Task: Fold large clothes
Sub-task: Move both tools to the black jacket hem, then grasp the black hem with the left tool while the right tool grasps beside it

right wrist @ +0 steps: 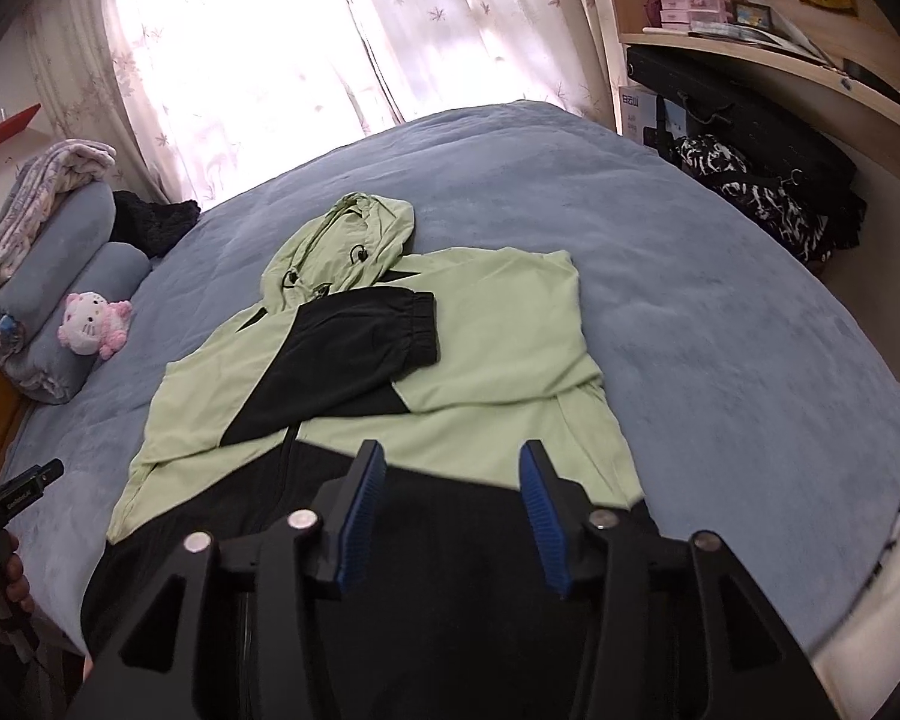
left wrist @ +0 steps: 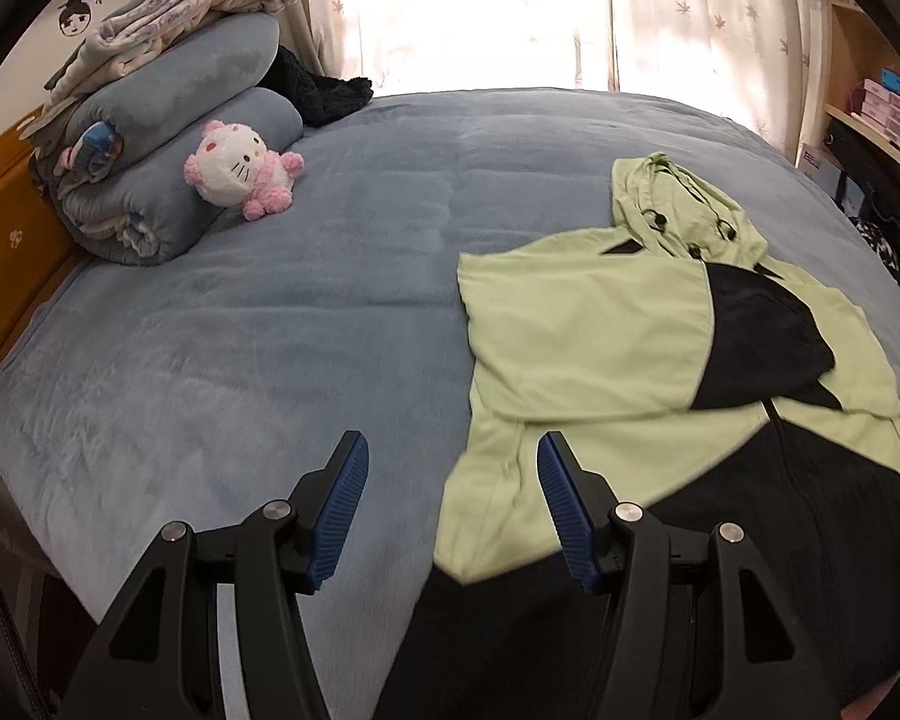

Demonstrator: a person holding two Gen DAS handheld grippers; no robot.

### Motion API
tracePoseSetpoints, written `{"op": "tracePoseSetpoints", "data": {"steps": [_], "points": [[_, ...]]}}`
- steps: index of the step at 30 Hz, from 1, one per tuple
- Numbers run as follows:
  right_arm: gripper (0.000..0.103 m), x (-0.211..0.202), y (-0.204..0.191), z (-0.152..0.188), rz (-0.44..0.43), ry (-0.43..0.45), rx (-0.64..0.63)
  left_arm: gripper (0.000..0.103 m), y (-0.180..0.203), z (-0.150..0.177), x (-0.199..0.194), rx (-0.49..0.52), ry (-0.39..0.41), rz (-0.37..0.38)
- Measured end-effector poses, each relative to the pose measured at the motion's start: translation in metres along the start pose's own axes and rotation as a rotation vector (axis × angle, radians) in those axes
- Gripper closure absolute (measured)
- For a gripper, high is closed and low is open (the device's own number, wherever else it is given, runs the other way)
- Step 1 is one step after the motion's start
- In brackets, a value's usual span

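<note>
A green and black jacket (right wrist: 390, 372) is spread on the blue bed (right wrist: 720, 330), both sleeves folded in. The left gripper (left wrist: 453, 468) and right gripper (right wrist: 453, 474) are held open above it, empty.

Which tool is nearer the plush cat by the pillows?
Left. The left tool hangs over the jacket's left edge, on the plush cat's side; the right tool hangs over the hem, farther away.

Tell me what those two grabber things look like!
Both grabbers match. The left gripper and the right gripper each have two black angular plastic fingers with round silver bolts. The inner pads are bright blue and ribbed with fine lines.
</note>
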State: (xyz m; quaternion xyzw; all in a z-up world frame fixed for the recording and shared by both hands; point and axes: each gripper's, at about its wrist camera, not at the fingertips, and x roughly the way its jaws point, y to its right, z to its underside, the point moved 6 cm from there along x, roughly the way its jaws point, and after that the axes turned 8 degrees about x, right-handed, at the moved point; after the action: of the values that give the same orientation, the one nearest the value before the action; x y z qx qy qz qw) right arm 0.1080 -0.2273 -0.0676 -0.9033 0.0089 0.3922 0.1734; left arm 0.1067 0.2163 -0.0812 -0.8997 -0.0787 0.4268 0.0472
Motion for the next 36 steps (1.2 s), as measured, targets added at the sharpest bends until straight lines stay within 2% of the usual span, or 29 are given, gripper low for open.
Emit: {"op": "tracePoseSetpoints", "data": {"steps": [2,7,15,23,31,36], "points": [[0.044,-0.014,0.005,0.006,0.010,0.021,-0.010,0.046,0.002,0.011,-0.009,-0.004,-0.011,0.020],[0.043,-0.037,0.013,0.024,0.007,0.028,-0.016,0.046,0.008,0.037,-0.027,-0.021,-0.039,0.071],[0.042,-0.043,0.040,0.072,0.064,-0.041,-0.051,0.046,0.014,0.094,-0.036,-0.038,-0.114,0.154],[0.042,-0.036,0.077,0.096,0.138,-0.104,-0.023,0.046,-0.005,0.154,-0.025,-0.046,-0.198,0.126],[0.042,-0.023,0.096,0.114,0.190,-0.169,-0.042,0.046,-0.011,0.183,-0.011,-0.061,-0.259,0.161],[0.042,-0.016,0.106,0.124,0.193,-0.202,-0.026,0.038,-0.011,0.188,-0.008,-0.062,-0.243,0.194]]}}
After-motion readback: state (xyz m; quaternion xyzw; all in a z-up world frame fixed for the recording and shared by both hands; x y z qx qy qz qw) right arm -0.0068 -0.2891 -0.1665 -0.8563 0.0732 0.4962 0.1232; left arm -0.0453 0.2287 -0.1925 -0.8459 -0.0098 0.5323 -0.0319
